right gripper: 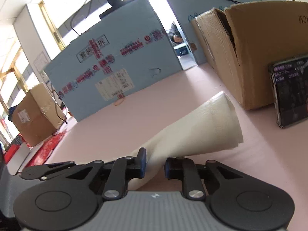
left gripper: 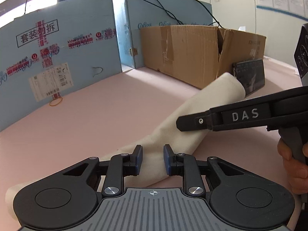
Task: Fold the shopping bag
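The shopping bag [left gripper: 194,113] appears light, soft and limp; grip it at a folded edge. The left gripper [left gripper: 153,158] straddles it, jaws apart. The right gripper [right gripper: 155,163] stands narrowly parted around the fabric.

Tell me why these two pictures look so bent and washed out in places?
Left wrist view: a fisheye lens bows the blue board and cardboard box; backlight blows out the top left; the left claw looks sharp. Right wrist view: tilted, window glare at left, soft blur on the cream bag and phone.
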`<state>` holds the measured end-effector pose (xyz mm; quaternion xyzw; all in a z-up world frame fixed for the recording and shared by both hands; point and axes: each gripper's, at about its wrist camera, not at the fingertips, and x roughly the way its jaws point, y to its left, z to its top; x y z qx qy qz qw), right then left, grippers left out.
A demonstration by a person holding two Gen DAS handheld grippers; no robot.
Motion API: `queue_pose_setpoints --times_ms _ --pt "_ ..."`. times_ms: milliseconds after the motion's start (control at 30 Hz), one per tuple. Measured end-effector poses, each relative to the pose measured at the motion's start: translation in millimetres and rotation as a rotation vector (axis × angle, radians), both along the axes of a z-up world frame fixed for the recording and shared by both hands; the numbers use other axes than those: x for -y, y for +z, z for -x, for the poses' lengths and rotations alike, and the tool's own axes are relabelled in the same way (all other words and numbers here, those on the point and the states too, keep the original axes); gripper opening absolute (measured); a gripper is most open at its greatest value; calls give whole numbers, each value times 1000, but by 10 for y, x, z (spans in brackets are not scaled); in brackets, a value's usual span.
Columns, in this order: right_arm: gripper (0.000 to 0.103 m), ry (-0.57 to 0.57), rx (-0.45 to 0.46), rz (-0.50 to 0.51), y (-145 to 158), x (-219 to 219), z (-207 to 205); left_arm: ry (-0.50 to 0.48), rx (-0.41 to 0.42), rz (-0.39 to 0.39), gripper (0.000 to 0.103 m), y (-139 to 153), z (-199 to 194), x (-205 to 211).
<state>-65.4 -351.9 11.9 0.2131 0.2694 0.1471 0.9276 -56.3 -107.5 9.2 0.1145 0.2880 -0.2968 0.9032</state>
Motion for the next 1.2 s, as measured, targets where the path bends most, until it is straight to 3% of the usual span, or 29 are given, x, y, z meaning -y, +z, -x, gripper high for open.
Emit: queue_pose_setpoints --times_ms 200,333,433,567,633,733,833,1033,1100,1200 --pt "11 127 51 15 111 -235 -104 4 -50 78 23 -15 -79 -111" --pt "8 98 56 58 157 -319 -135 14 -69 110 24 15 -110 -239" --pt "8 23 44 89 174 -258 -144 73 -19 99 31 100 -46 -436" --pt "8 -24 -31 -95 71 -34 -210 71 70 108 31 212 -19 -417" --pt "8 -75 -59 -161 1 50 -228 9 94 68 31 195 -24 -214" --pt "10 -152 -120 -282 -155 213 -203 -10 90 -20 30 85 -90 16" --pt "11 -185 -174 -322 -305 284 -184 20 56 -56 33 -14 -208 90" --pt "9 -183 -177 -339 -376 297 -174 123 -9 23 36 -23 -348 -138" --pt "9 -183 -174 -332 -366 285 -180 146 52 -28 33 18 -240 -98" --pt "9 -187 -165 -309 -341 263 -175 34 102 -19 30 98 -23 5"
